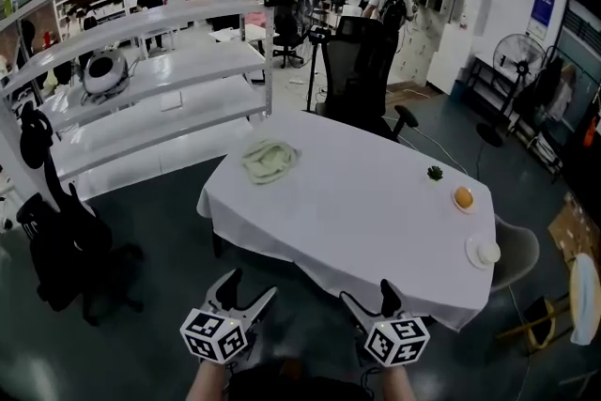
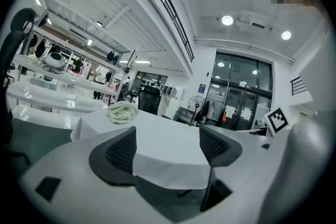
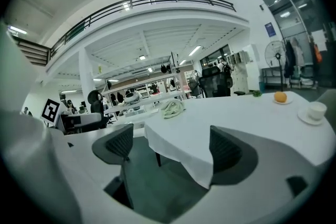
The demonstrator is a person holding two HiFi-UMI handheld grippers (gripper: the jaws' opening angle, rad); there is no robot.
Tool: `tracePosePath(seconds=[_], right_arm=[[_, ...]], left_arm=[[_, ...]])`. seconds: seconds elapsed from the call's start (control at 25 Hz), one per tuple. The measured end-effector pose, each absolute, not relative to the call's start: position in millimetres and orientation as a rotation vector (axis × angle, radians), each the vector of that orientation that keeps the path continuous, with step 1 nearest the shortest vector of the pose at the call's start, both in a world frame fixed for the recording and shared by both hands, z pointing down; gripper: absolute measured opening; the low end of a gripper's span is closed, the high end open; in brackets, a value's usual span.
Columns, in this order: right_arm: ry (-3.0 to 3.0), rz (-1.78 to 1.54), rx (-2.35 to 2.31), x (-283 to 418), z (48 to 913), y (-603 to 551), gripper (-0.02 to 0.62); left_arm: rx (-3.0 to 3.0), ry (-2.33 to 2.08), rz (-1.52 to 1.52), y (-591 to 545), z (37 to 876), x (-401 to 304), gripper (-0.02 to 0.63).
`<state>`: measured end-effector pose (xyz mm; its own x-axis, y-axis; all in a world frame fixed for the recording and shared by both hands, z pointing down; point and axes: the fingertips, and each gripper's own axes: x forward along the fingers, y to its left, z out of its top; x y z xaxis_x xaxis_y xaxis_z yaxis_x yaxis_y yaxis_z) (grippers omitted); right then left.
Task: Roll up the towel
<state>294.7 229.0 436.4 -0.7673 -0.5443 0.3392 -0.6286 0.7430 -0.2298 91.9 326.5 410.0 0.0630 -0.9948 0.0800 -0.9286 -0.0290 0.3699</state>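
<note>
Towel: pale cream-green, crumpled in a loose heap, not rolled. Lies on the table near its far-left corner, well apart from both grippers.
Table: white cloth hangs over every edge; most of the top is bare.
Other items on table: small green plant near the far-right edge; orange by the right edge; white cup on a saucer near the near-right corner. All well apart from the towel.
L gripper: off the table, short of its near edge, over dark floor. Jaws wide apart, nothing between them; its own view looks across the cloth twd the towel.
R gripper: just beside the L one, also short of the near edge, tipped slightly down. Jaws spread wide, holding nothing; only the near table corner shows betw. them.
Surroundings: black office chair at the table's far edge; white shelving rack left of the table; people w/ backpacks far back in the room.
</note>
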Motion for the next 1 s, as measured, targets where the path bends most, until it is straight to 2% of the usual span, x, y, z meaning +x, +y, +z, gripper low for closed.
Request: tracePosePath(seconds=[0.52, 1.0], right_arm=[[-2.648, 0.564, 0.867, 282, 461, 243, 0.454], [-2.623, 0.568, 0.916, 247, 464, 172, 0.454]], left_arm=[[1.942, -1.925, -0.254, 335, 430, 83, 0.385], [1.972, -1.863, -0.234, 257, 443, 51, 0.385]])
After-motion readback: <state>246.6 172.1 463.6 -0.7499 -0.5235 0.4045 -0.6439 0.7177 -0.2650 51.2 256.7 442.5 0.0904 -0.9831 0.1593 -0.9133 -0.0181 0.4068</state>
